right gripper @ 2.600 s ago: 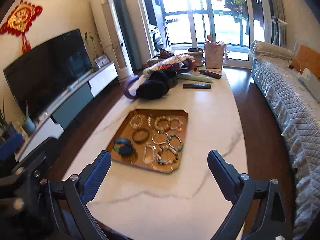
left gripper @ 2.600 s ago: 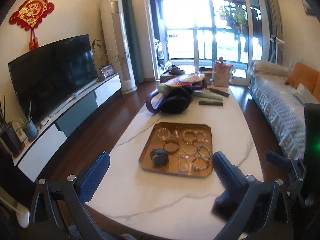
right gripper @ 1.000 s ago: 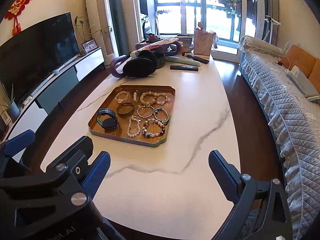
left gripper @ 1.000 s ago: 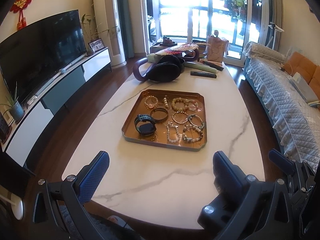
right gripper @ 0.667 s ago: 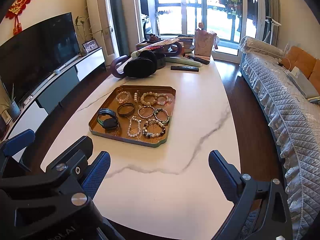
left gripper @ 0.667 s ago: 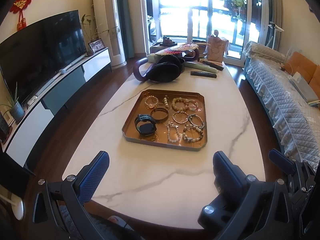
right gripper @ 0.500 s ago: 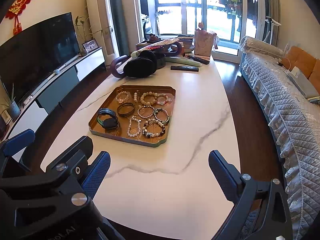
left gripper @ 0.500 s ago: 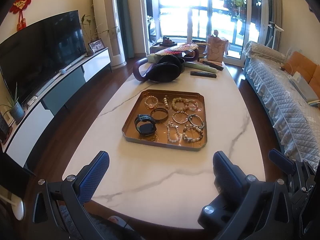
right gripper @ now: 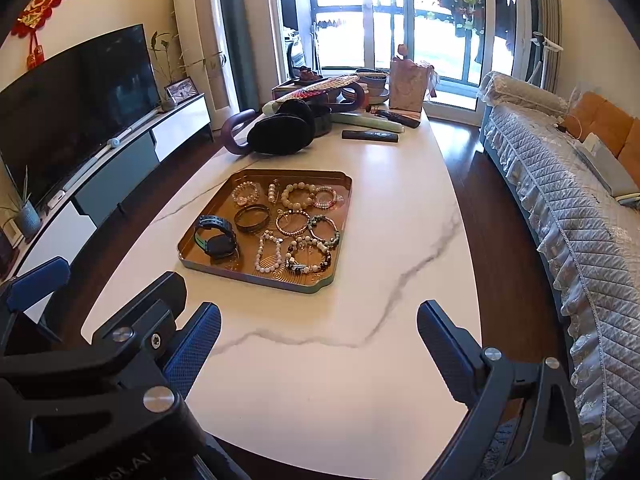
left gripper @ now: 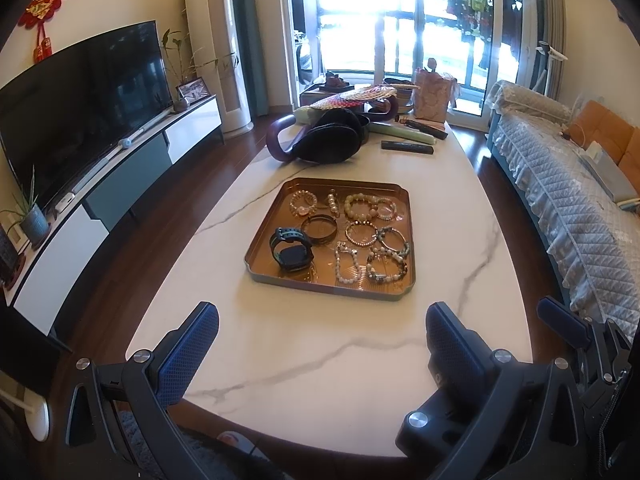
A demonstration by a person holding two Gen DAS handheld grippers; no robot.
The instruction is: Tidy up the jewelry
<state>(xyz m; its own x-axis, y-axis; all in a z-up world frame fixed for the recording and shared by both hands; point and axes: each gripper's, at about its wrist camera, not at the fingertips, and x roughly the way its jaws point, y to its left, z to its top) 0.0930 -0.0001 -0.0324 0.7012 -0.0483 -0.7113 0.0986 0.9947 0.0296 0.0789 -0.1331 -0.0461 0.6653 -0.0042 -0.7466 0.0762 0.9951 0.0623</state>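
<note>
Left wrist view
Left gripper: the left gripper [left gripper: 318, 338] hangs over the near end of the white marble-veined counter [left gripper: 320, 360], its blue-padded fingers [left gripper: 188, 350] spread wide with nothing between them.
Right gripper: part of the right gripper [left gripper: 568, 326] shows at the lower right edge; from here I cannot tell how it stands.
Tray: the square copper-coloured metal tray [left gripper: 332, 284] lies flat mid-counter, well apart from both grippers.
Jewelry: a black wristwatch with dark strap [left gripper: 291, 249] sits in the tray's near left part, a dark metal bangle [left gripper: 319, 229] just behind it, and beaded bracelets [left gripper: 362, 206] fill the rest.
Far end: a black padded bag with a maroon handle [left gripper: 328, 142] and a black remote control [left gripper: 407, 147] lie beyond the tray.

Right wrist view
Right gripper: the right gripper [right gripper: 318, 332] is held above the counter's [right gripper: 320, 380] near edge, fingers [right gripper: 448, 346] wide apart and empty.
Left gripper: the left gripper's black frame [right gripper: 100, 376] fills the lower left corner, beside the right one.
Tray: the tray [right gripper: 264, 276] lies ahead and slightly left, untouched.
Jewelry: the wristwatch [right gripper: 216, 238], bangle [right gripper: 251, 218] and bracelets [right gripper: 298, 196] all rest inside it.
</note>
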